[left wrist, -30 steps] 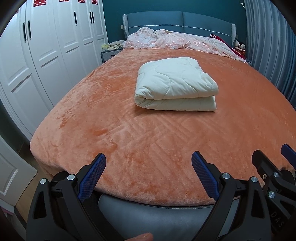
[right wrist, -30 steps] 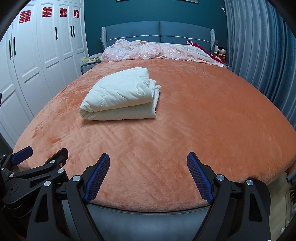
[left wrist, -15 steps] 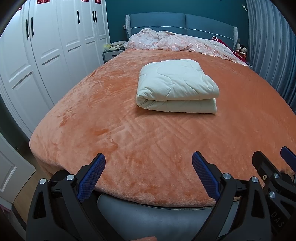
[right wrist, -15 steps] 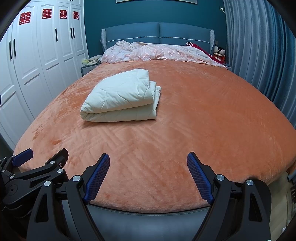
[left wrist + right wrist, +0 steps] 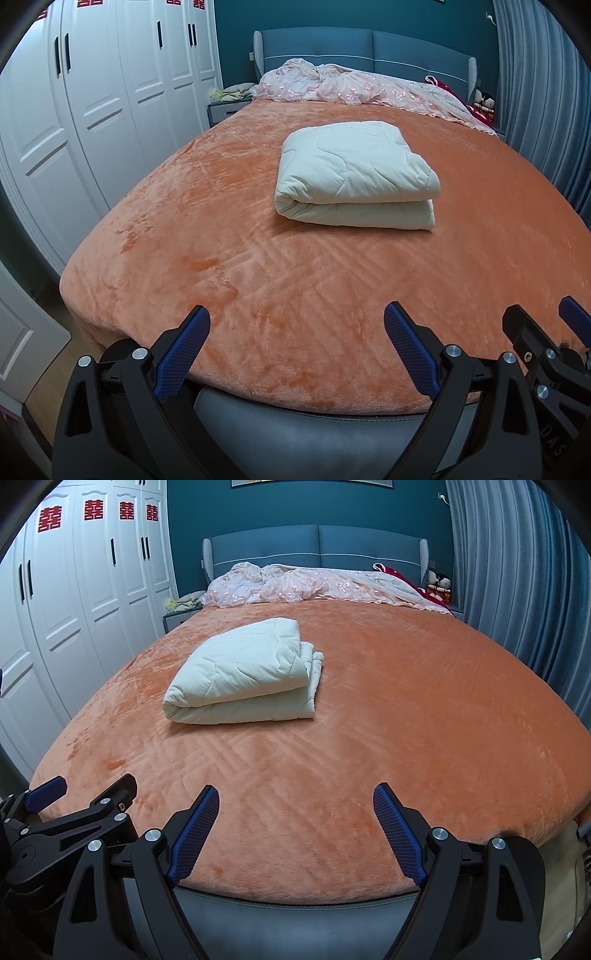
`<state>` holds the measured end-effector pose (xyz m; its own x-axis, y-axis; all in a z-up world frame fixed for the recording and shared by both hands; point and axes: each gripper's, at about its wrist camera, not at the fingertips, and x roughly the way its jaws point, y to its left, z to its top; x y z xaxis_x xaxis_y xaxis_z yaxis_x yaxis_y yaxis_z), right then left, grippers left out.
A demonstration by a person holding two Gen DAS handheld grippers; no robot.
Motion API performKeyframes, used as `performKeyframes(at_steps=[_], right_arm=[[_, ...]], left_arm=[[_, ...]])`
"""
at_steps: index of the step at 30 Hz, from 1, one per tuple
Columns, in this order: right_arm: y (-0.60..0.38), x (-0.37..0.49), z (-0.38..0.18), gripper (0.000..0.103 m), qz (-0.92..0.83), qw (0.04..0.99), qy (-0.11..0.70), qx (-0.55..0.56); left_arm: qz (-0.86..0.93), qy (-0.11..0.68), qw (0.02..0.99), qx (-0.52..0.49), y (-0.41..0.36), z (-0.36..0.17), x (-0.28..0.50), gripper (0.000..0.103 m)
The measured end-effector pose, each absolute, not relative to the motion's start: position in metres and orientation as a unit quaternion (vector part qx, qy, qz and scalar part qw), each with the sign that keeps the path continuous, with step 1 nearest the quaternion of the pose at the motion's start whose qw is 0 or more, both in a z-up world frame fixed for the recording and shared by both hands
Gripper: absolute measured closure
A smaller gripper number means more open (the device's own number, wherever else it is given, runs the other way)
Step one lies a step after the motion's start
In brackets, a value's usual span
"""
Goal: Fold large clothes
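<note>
Both grippers, left gripper [image 5: 293,343] and right gripper [image 5: 295,825], hang wide open and empty at the foot of the bed [image 5: 258,295]. The quilt [image 5: 354,177] sits folded mid-bed, well apart. Grabbing one layer could undo it.

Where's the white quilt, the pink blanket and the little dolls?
Quilt [image 5: 351,166], left wrist view, on its folded top face.
Pink blanket [image 5: 295,585], right wrist view, on its crumpled middle by the headboard.
Dolls [image 5: 439,582], right wrist view, on their faces beside the bed's far right corner.
</note>
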<state>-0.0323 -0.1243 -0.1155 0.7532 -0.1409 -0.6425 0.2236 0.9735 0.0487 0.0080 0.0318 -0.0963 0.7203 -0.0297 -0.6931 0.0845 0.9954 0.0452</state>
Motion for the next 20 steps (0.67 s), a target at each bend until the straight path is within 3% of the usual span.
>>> performKeyframes(at_steps=[20], right_arm=[[-0.1212, -0.0329, -0.1129, 0.020, -0.097, 0.936, 0.331, 0.074]], left_arm=[[-0.033, 0.368, 0.929, 0.029, 0.0292, -0.0905, 0.0107, 0.011]])
